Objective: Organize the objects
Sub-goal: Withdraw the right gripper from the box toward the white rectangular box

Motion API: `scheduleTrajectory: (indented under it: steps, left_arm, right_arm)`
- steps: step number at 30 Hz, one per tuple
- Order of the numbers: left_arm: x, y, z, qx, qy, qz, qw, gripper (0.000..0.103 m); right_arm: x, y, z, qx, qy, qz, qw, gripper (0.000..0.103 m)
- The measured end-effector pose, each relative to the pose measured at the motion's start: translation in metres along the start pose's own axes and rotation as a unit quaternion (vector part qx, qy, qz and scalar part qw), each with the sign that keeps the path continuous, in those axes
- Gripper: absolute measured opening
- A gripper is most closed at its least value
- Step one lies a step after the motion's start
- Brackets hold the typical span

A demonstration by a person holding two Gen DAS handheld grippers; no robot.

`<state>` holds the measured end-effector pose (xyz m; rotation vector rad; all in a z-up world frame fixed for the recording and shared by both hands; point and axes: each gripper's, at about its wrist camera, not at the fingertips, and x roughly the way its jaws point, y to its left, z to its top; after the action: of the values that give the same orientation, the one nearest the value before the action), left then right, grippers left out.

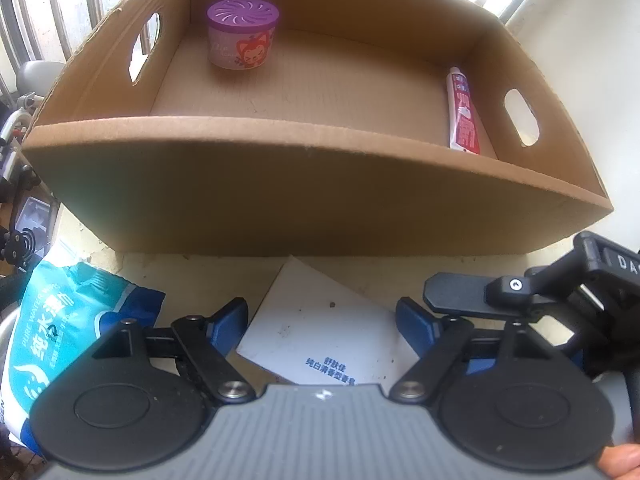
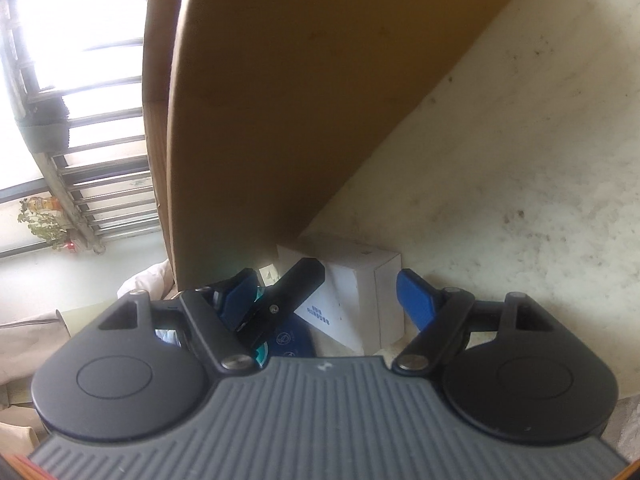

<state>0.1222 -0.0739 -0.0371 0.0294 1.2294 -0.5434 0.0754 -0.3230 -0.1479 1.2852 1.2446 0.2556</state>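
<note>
The left gripper [image 1: 320,314] stands wide open with nothing between its blue pads [image 1: 228,320]; the white box [image 1: 320,328] lies on the table [image 1: 192,270] below the gap, one corner pointing ahead toward the cardboard box [image 1: 280,196]. The right gripper [image 2: 326,294] is also spread wide and grips nothing, its pads set either side of the same white box [image 2: 360,292] without clearly touching it.

Straight ahead of the left gripper the near wall of the cardboard box rises close, leaving only a narrow strip of table between wall and fingertips. Over that wall, far ahead and to the left, a purple-lidded jar [image 1: 242,34] stands upright on the box floor; far ahead to the right a toothpaste tube [image 1: 463,114] lies flat along the right wall, beside the handle cutout [image 1: 520,116]. The floor between them is bare cardboard. To the left of the left gripper a blue wet-wipes pack [image 1: 60,320] lies at the table edge.

The left view alone shows the inside of the cardboard box, and the right gripper's black finger reaching in from the right. The right view, rolled sideways, shows the cardboard box's outer wall [image 2: 300,100] ahead, speckled table [image 2: 520,160] open to the right, and the left gripper's finger [image 2: 292,296] crossing in from the left, close to its own left pad
</note>
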Motion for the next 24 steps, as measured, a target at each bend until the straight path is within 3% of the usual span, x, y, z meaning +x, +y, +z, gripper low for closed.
scheduleTrajectory:
  steps: [8,19,21,24]
  left_arm:
    - [-0.001,-0.007,-0.006,0.002,0.008,-0.012,0.9999,0.083]
    - [-0.01,-0.04,-0.039,0.01,0.034,-0.04,0.9986,0.083]
    - [-0.012,-0.047,-0.045,0.021,0.037,-0.036,0.9985,0.083]
    - [-0.016,-0.06,-0.052,0.058,0.032,0.002,0.9978,0.082]
  right_arm:
    - [0.007,0.005,0.004,-0.001,0.01,0.005,1.0,0.078]
    - [-0.006,0.016,0.016,-0.04,0.008,-0.028,0.999,0.08]
    - [-0.008,0.022,0.017,-0.06,0.009,-0.038,0.997,0.08]
    - [-0.015,0.032,0.015,-0.104,0.007,-0.061,0.993,0.08]
